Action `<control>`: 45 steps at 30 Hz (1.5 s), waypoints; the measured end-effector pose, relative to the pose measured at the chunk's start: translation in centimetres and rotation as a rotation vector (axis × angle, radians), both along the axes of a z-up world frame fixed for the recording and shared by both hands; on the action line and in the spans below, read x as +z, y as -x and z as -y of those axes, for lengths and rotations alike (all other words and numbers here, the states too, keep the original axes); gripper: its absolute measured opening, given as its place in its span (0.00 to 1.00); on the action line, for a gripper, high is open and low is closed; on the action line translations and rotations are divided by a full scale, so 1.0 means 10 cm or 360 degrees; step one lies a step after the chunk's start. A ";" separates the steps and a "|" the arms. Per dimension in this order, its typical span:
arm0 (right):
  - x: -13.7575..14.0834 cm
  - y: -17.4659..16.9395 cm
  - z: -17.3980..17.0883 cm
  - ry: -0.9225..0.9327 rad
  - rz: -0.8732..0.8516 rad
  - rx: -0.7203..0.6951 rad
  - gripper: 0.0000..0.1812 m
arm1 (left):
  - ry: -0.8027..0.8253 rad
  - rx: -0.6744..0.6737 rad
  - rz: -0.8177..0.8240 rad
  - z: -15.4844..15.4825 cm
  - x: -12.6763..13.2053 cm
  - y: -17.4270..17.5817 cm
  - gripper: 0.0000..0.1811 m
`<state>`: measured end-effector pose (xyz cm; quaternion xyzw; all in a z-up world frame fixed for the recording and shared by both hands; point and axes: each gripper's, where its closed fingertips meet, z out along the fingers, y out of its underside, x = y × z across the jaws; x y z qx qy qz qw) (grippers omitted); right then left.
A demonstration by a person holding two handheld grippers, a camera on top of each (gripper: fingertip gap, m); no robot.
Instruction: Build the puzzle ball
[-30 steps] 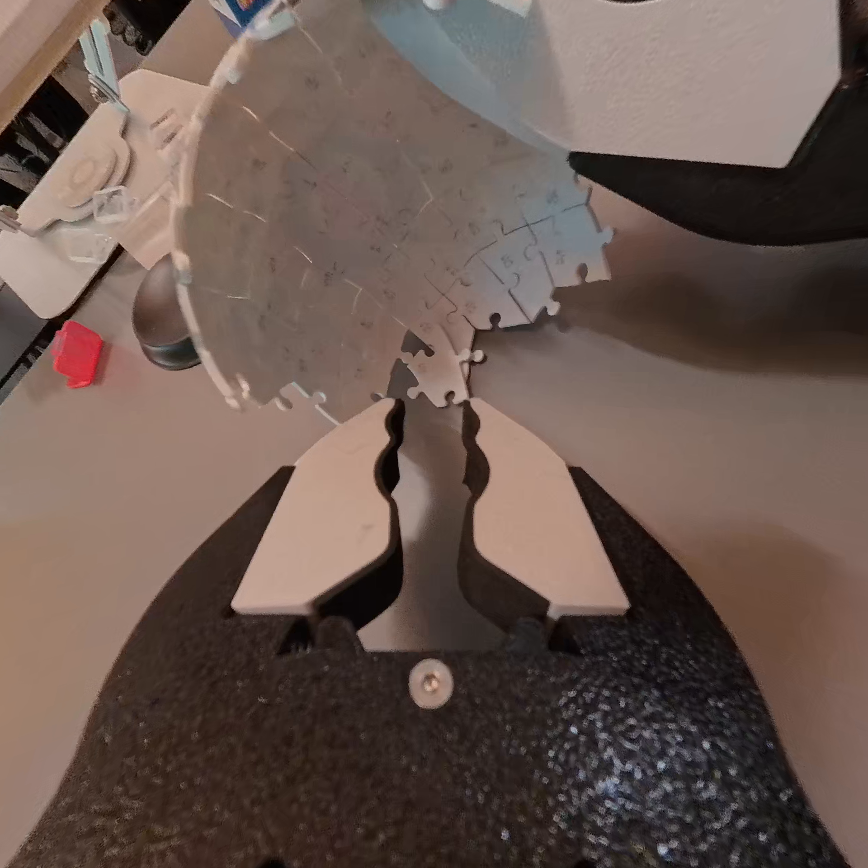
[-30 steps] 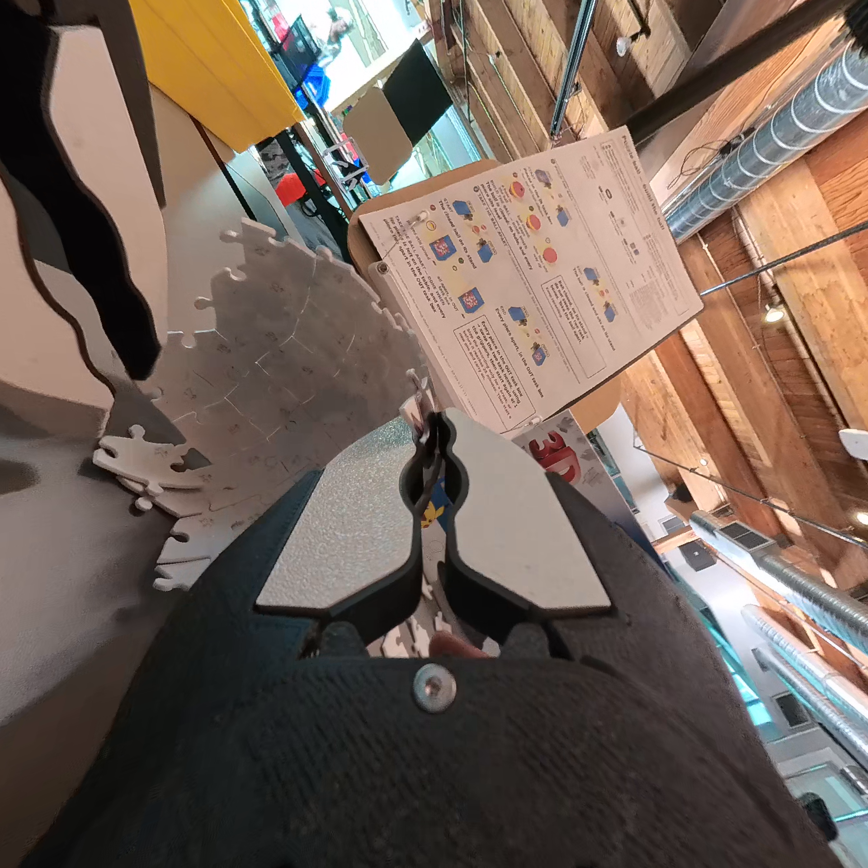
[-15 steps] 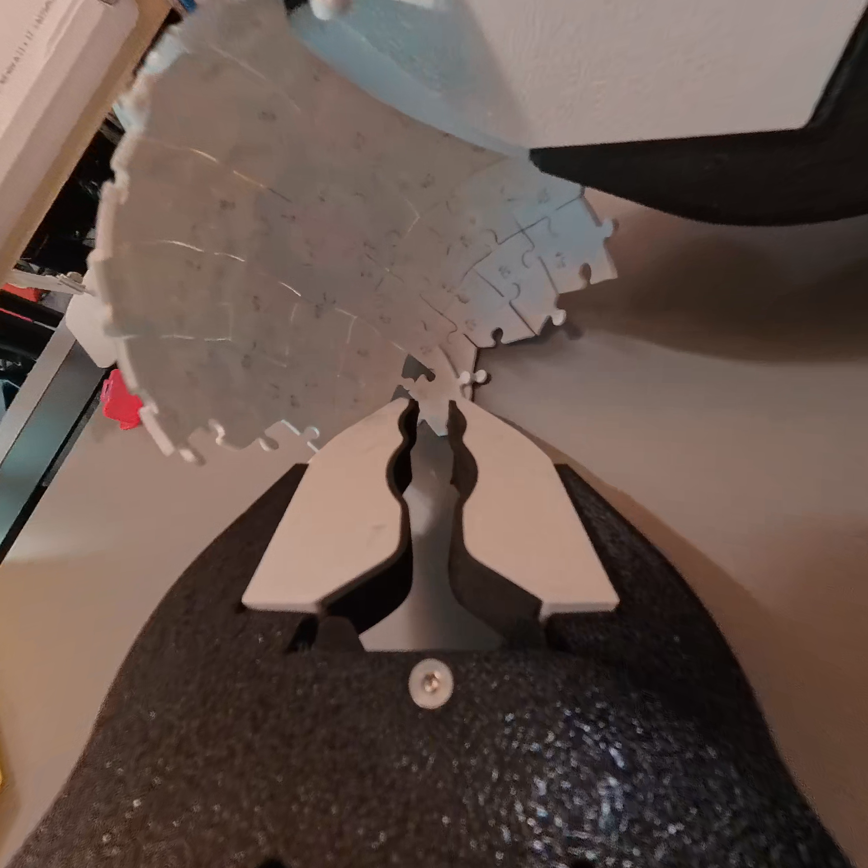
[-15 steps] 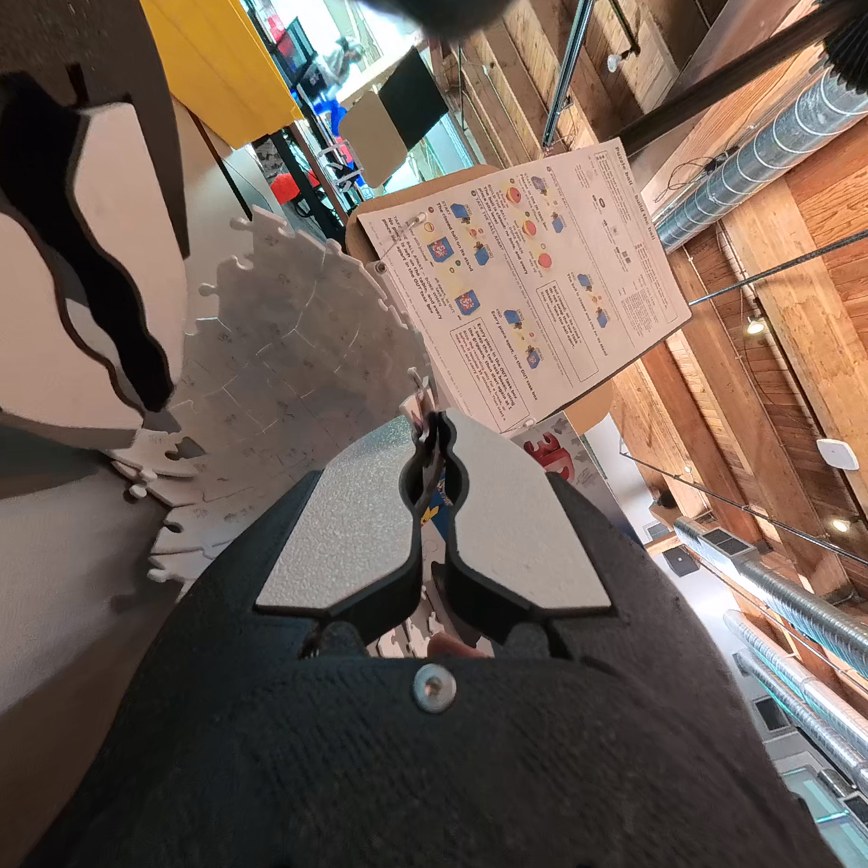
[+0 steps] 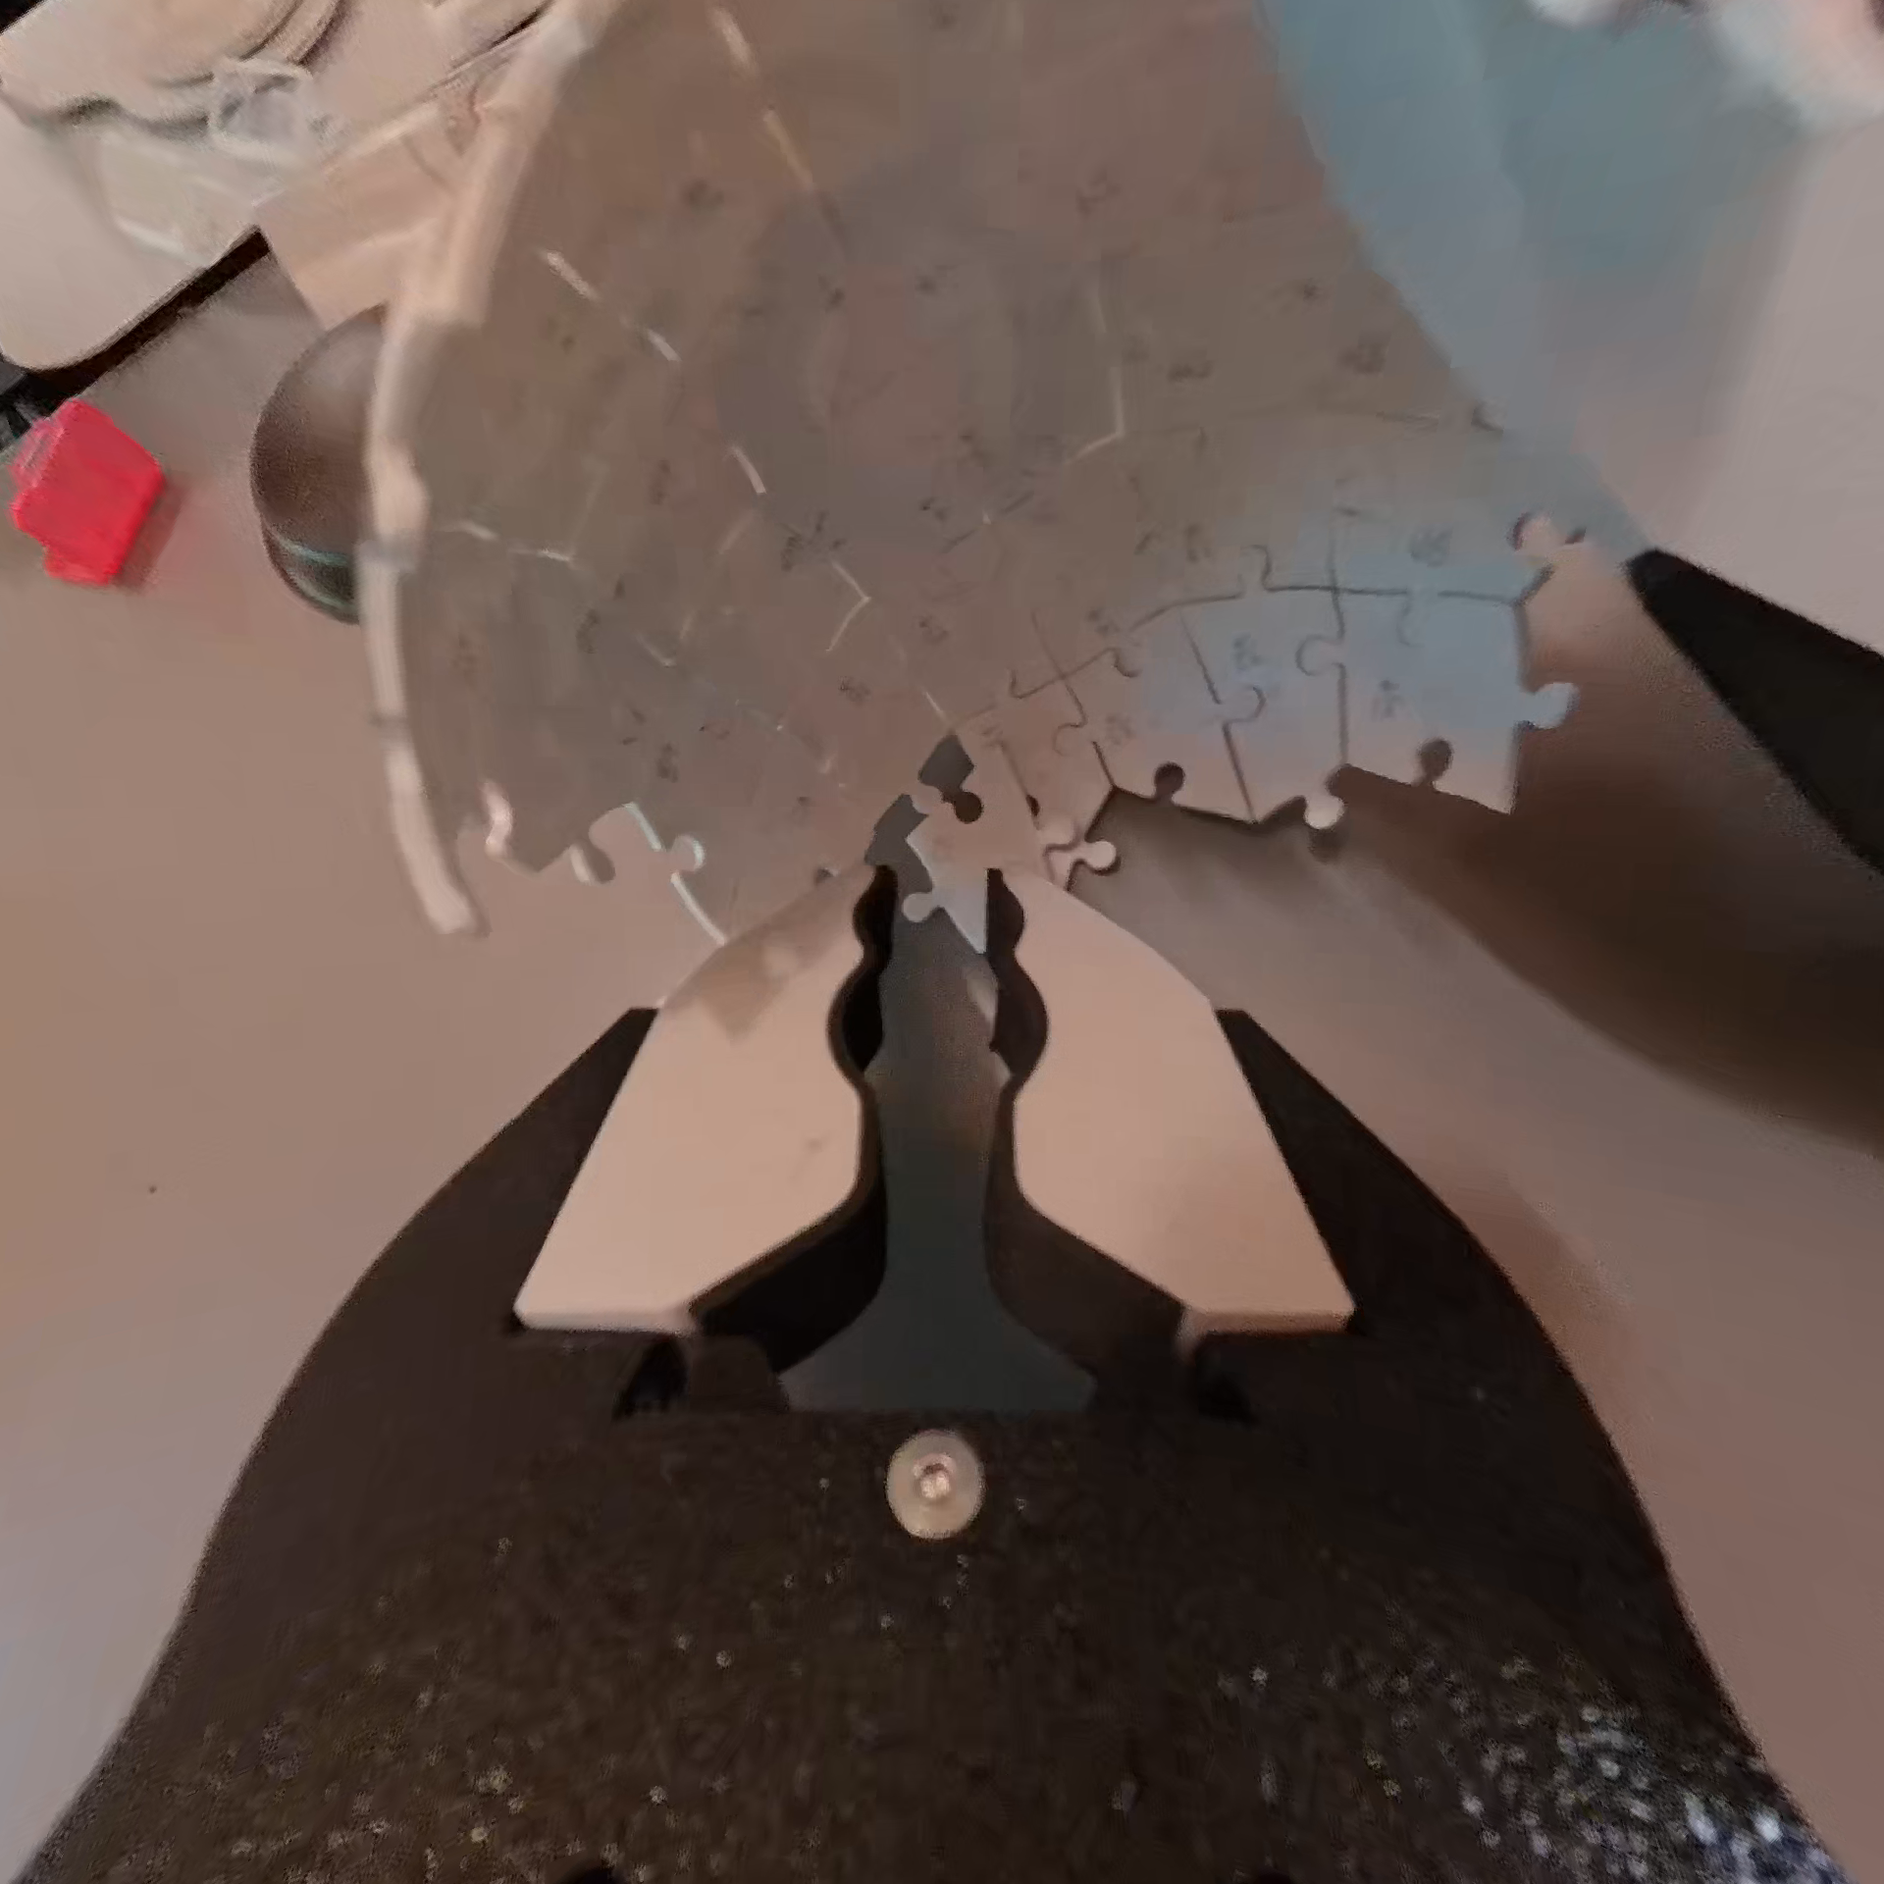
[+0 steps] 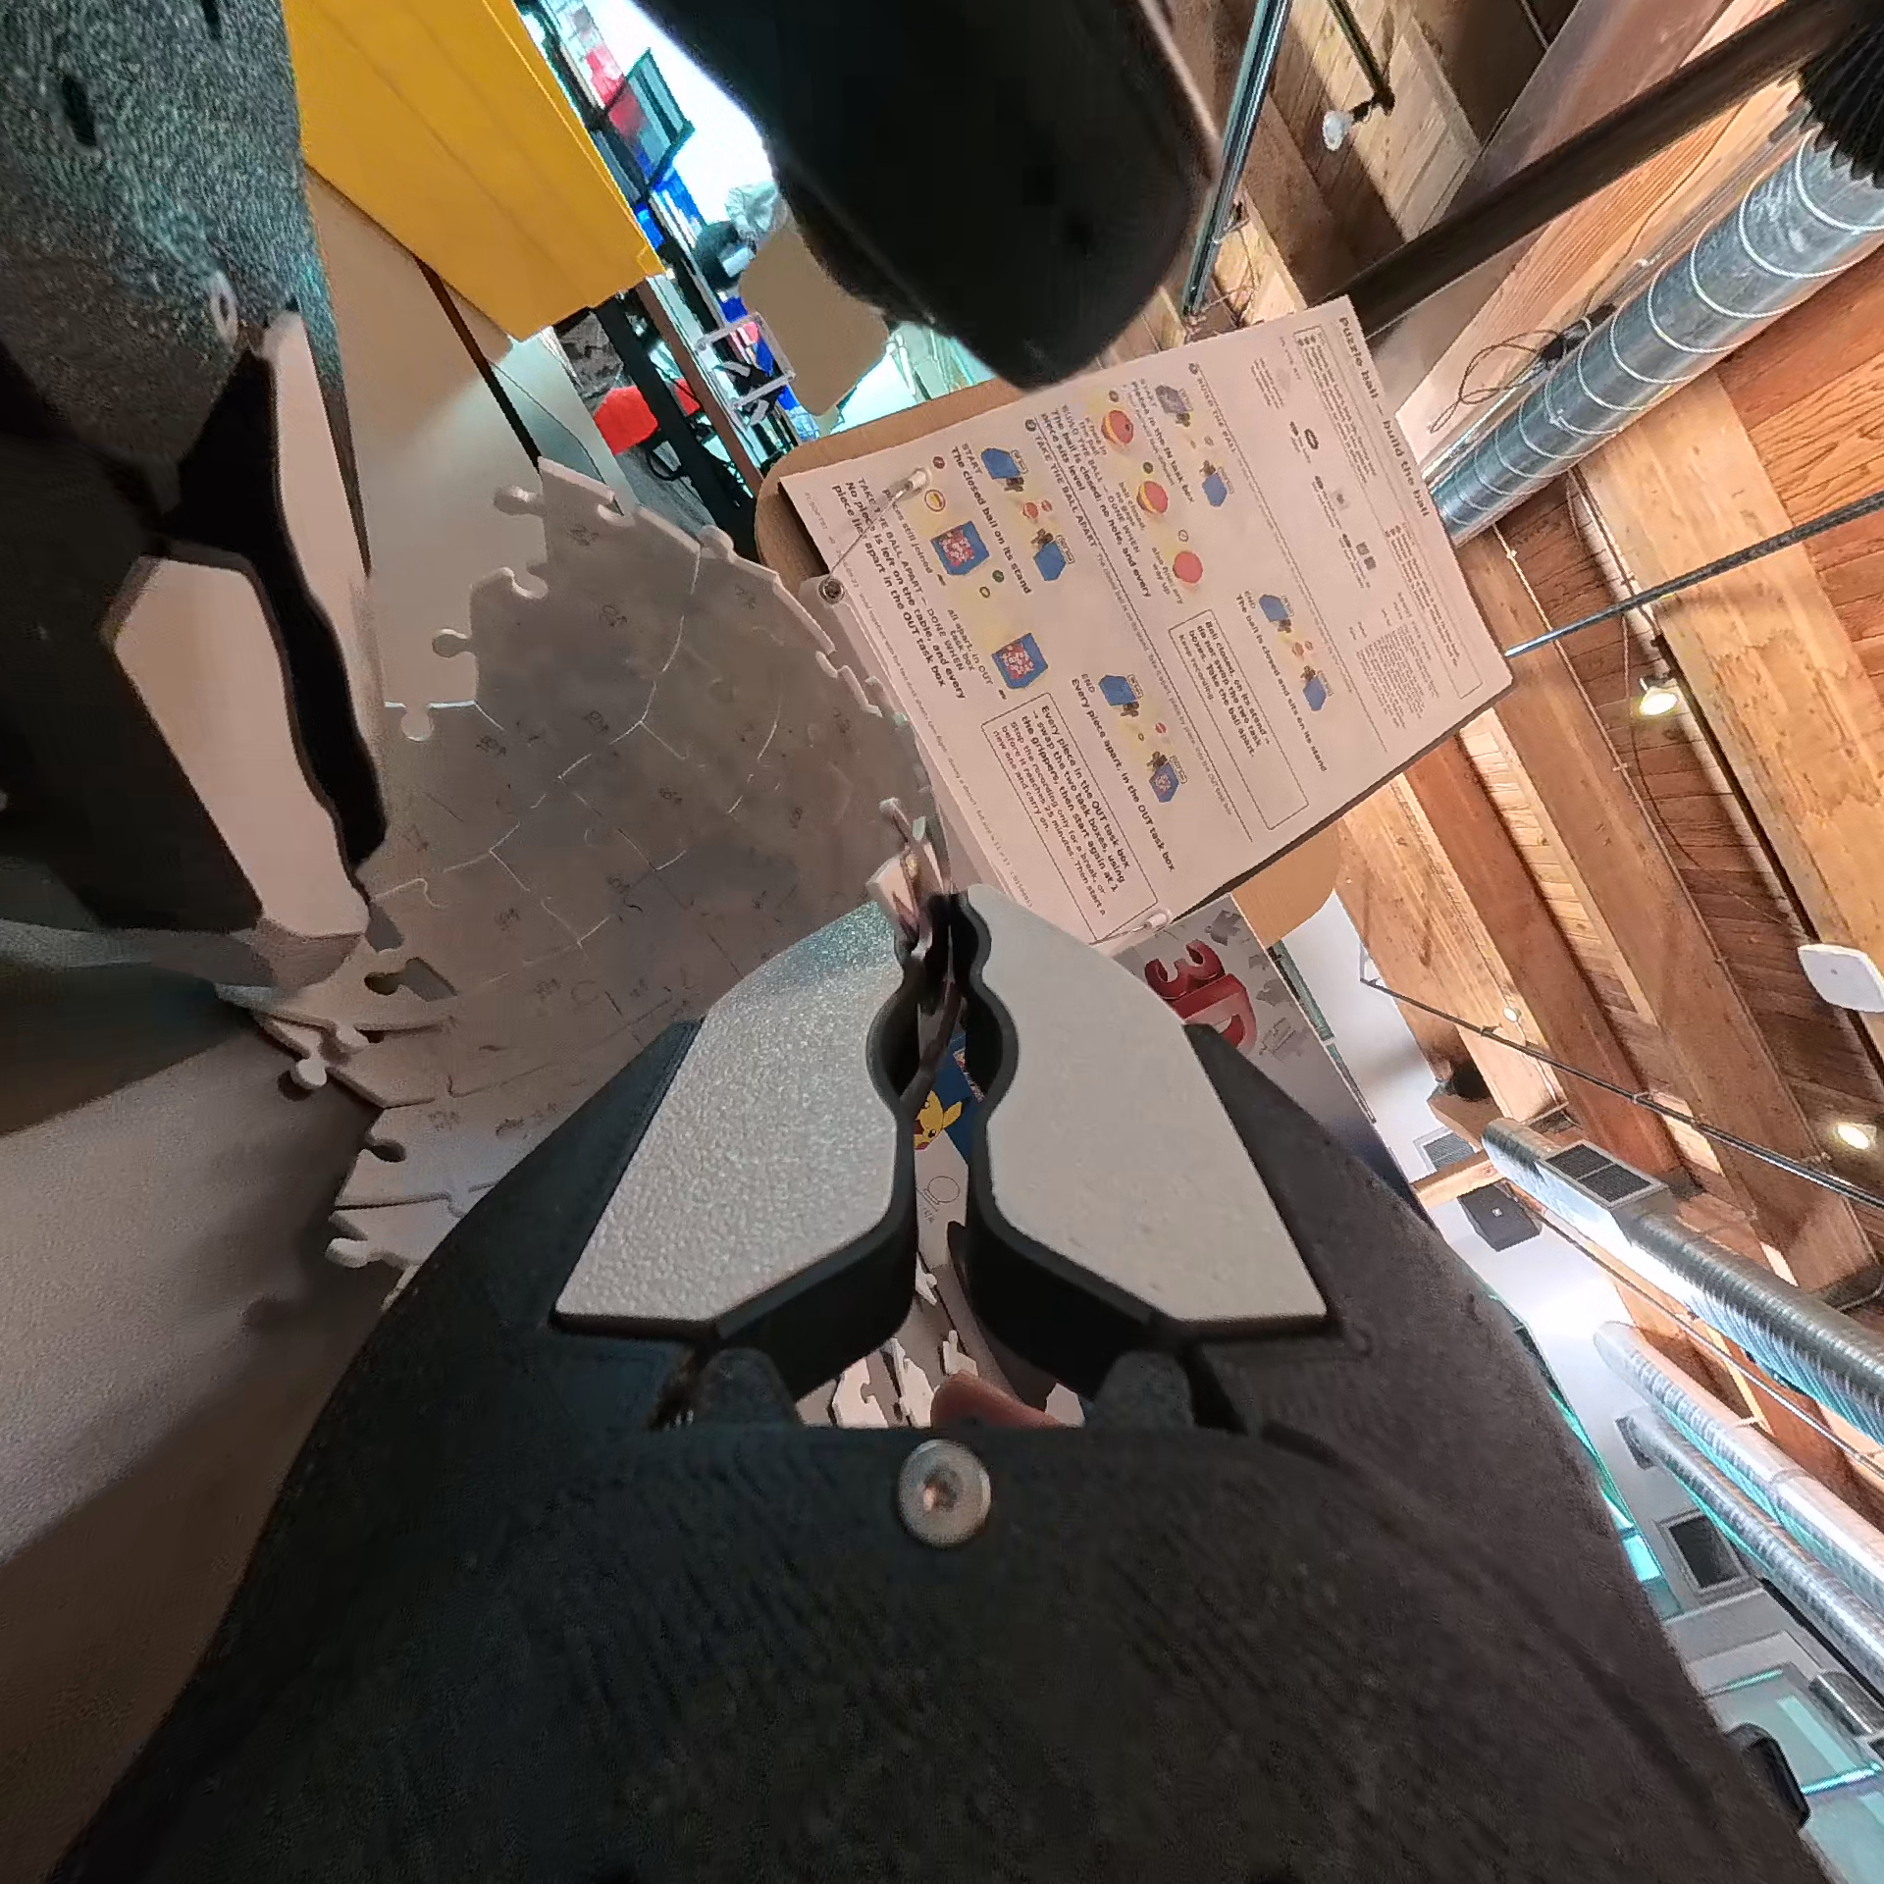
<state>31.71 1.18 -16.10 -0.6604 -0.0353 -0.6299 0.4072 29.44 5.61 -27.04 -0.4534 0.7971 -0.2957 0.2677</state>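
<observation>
Puzzle ball: a curved, half-built shell of grey interlocking pieces (image 5: 918,489) is held in the air above the table (image 5: 204,969), filling the upper half of the left wrist view; its inner side is turned toward both cameras.
Left gripper: the left gripper (image 5: 940,897) is seen at 6 o'clock beneath the shell, its jaws a little apart, with a loose-looking piece at the shell's lower edge (image 5: 953,856) lying between the tips; whether it is pinched cannot be told through the blur.
Right gripper: the right gripper (image 6: 943,907) has its jaws pressed together on the shell's rim, at 3 o'clock of the shell in the right wrist view.
Table items: a red block (image 5: 87,489) and a dark round object (image 5: 306,479) are seen at 9 to 10 o'clock, partly behind the shell.
Backdrop: a printed instruction sheet (image 6: 1172,632) on a board is seen at 1 o'clock of the right gripper.
</observation>
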 end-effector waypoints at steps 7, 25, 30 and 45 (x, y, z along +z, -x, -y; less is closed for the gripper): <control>0.00 0.01 -0.01 -0.0004 -0.0003 0.0008 0.02 | -0.0013 -0.0054 0.0078 0.00 0.14 0.09 0.05; 0.00 0.01 -0.01 -0.0009 -0.0009 0.0010 0.02 | -0.0125 -0.0095 0.0170 0.08 0.16 0.00 0.00; 0.00 0.01 -0.01 -0.0004 0.0004 0.0019 0.02 | -0.0435 -0.0275 0.0324 0.05 0.17 -0.06 0.00; 0.01 0.03 -0.04 0.0000 0.0000 0.0079 0.02 | -0.0515 -0.0484 0.0316 0.08 0.04 -0.11 0.00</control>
